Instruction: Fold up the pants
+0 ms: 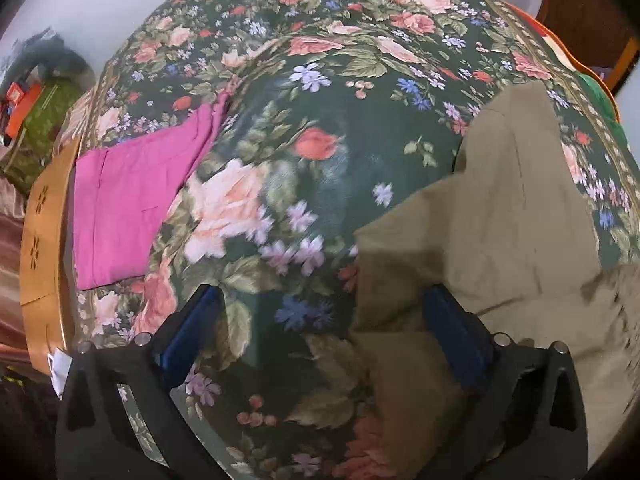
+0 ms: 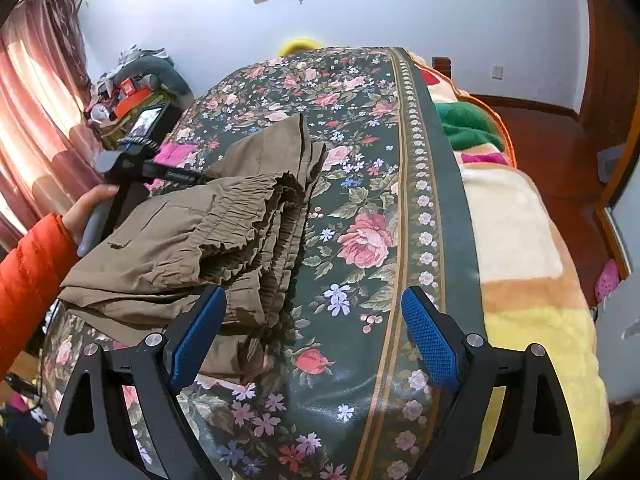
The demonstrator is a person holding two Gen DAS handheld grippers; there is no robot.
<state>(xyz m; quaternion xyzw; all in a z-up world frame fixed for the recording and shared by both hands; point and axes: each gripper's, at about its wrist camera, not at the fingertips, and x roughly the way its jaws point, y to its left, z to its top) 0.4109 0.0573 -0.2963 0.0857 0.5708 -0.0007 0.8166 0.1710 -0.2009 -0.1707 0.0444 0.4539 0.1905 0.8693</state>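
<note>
Khaki pants (image 2: 192,232) lie folded on the floral bedspread (image 2: 360,200), with the ruffled elastic waistband facing right and a leg stretching away behind. My right gripper (image 2: 314,300) hovers open just in front of the waistband; its left finger is close to the cloth and nothing is between the pads. In the left wrist view the pants (image 1: 500,220) fill the right side. My left gripper (image 1: 324,312) is open wide above the bedspread (image 1: 320,80), its right finger over the pants' left edge. A hand (image 2: 88,208) in an orange sleeve holds that tool beyond the pants.
A folded pink garment (image 1: 128,192) lies at the bed's left edge by the wooden frame (image 1: 44,240). A striped fleece blanket (image 2: 516,240) covers the bed's right side. A cluttered stand (image 2: 132,96) and a curtain (image 2: 32,120) are at the far left.
</note>
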